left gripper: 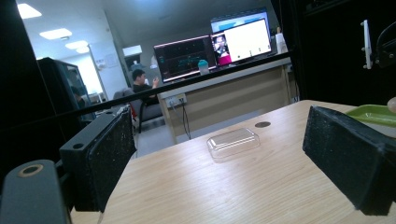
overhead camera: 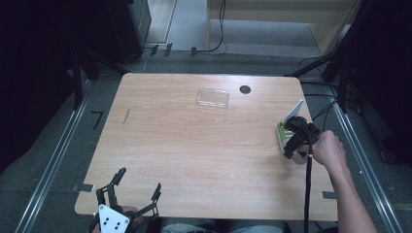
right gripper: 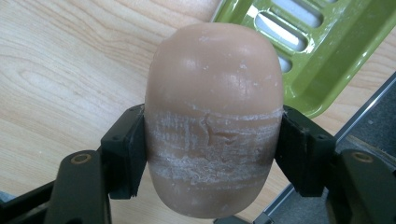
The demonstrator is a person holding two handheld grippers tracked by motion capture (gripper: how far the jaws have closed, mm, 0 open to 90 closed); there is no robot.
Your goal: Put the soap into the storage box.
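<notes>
A tan, rounded bar of soap (right gripper: 212, 116) with white scuff marks is clamped between the two black jaws of my right gripper (right gripper: 212, 149). A green slotted soap dish (right gripper: 303, 51) lies just beyond it, near the table's right edge (overhead camera: 281, 132). In the high view my right gripper (overhead camera: 295, 141) hangs over that dish, held by a hand. My left gripper (overhead camera: 131, 194) sits at the table's front left corner, open with nothing between its fingers (left gripper: 109, 158). A clear plastic lid (overhead camera: 213, 98) lies at the far middle of the table (left gripper: 232, 142).
The wooden table (overhead camera: 194, 145) has a round cable hole (overhead camera: 245, 90) near the far edge, right of the lid. A thin dark mark (overhead camera: 126, 116) lies at the far left. Cables trail on the floor at right. A desk with monitors (left gripper: 212, 51) stands beyond the table.
</notes>
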